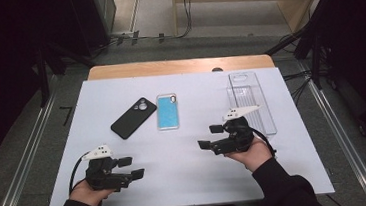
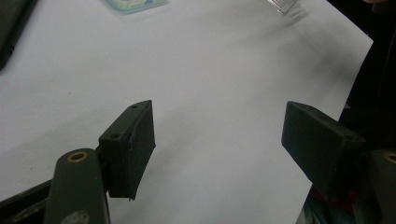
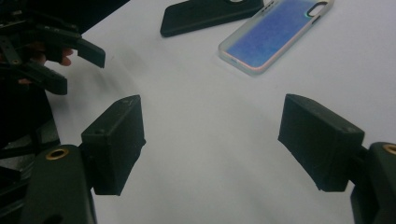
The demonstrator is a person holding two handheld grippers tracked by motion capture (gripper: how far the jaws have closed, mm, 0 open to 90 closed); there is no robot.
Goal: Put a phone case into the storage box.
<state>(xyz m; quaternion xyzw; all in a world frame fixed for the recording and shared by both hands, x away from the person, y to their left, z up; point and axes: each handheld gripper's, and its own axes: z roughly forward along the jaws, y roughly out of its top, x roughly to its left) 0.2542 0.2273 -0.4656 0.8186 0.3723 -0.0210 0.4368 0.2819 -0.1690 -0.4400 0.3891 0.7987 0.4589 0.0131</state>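
Nothing's being gripped yet: both claws, left claw (image 1: 130, 168) and right claw (image 1: 210, 137), are hanging spread near the blue clear-rimmed phone case (image 1: 167, 111), untouched.

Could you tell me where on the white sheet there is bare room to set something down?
The near middle, between the left gripper and right gripper, is bare, as is the far-left corner. Crowded: the black case beside the blue case, and the clear tray at the right.
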